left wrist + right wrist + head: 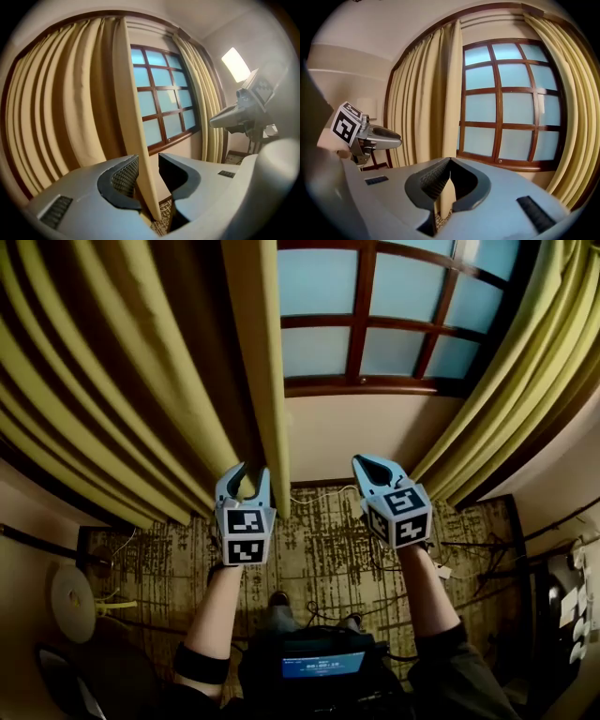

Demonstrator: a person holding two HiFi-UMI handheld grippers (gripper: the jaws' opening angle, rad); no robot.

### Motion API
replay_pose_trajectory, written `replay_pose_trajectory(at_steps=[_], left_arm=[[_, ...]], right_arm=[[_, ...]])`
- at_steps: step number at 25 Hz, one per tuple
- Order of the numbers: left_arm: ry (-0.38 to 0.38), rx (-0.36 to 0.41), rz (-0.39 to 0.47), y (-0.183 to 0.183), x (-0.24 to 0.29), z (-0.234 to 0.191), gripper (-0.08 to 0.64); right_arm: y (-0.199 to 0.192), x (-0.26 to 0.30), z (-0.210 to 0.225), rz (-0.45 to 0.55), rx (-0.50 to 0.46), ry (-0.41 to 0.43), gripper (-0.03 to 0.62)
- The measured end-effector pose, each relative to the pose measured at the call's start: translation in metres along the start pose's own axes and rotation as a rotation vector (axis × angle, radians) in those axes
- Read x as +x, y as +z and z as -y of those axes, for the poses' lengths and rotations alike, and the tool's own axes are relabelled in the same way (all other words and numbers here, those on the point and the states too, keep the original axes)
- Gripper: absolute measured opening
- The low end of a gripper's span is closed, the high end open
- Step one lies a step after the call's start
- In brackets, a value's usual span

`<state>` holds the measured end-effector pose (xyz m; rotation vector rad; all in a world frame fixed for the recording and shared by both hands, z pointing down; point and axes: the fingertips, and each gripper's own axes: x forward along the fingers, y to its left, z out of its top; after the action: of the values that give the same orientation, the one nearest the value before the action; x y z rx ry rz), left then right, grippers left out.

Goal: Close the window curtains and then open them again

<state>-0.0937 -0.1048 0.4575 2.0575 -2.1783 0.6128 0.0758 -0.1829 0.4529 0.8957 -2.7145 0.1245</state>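
Note:
The window (pixel 375 315) has dark wooden bars and stands uncovered between two yellow curtains. The left curtain (pixel 141 381) hangs in deep folds, and its leading edge (pixel 133 117) runs down between the jaws of my left gripper (pixel 246 486). That gripper (pixel 149 161) is open: the edge rests beside the left pad, with a gap to the right jaw. The right curtain (pixel 525 381) is gathered at the window's right side. My right gripper (pixel 361 463) is shut on nothing and points at the wall under the sill. Its jaws (pixel 449 171) meet at the tips.
Below the grippers lies a patterned carpet (pixel 319 540) with cables along the wall. A device with a blue screen (pixel 323 664) sits at the person's front. A round white object (pixel 72 601) lies at the left. A lit wall lamp (pixel 236 63) is at the right.

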Motion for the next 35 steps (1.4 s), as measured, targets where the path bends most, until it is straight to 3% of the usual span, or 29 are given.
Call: replay_pose_trajectory(at_steps=[7, 10, 13, 18, 35], left_arm=[[-0.008, -0.072, -0.087, -0.041, -0.024, 0.021, 0.124], [0.013, -0.117, -0.110, -0.061, -0.027, 0.018, 0.085], [0.016, -0.175, -0.117, -0.072, -0.031, 0.018, -0.010], [-0.024, -0.238, -0.152, -0.085, -0.040, 0.025, -0.012], [-0.060, -0.278, -0.188, -0.109, -0.032, 0.040, -0.013]], right_arm=[[-0.045, -0.020, 0.006, -0.039, 0.029, 0.030, 0.009], [-0.060, -0.027, 0.010, -0.052, 0.044, 0.037, 0.011], [-0.070, -0.032, 0.011, -0.060, 0.053, 0.043, 0.009], [-0.083, -0.037, 0.013, -0.071, 0.068, 0.036, 0.009], [-0.109, -0.052, 0.024, -0.128, 0.084, -0.016, 0.009]])
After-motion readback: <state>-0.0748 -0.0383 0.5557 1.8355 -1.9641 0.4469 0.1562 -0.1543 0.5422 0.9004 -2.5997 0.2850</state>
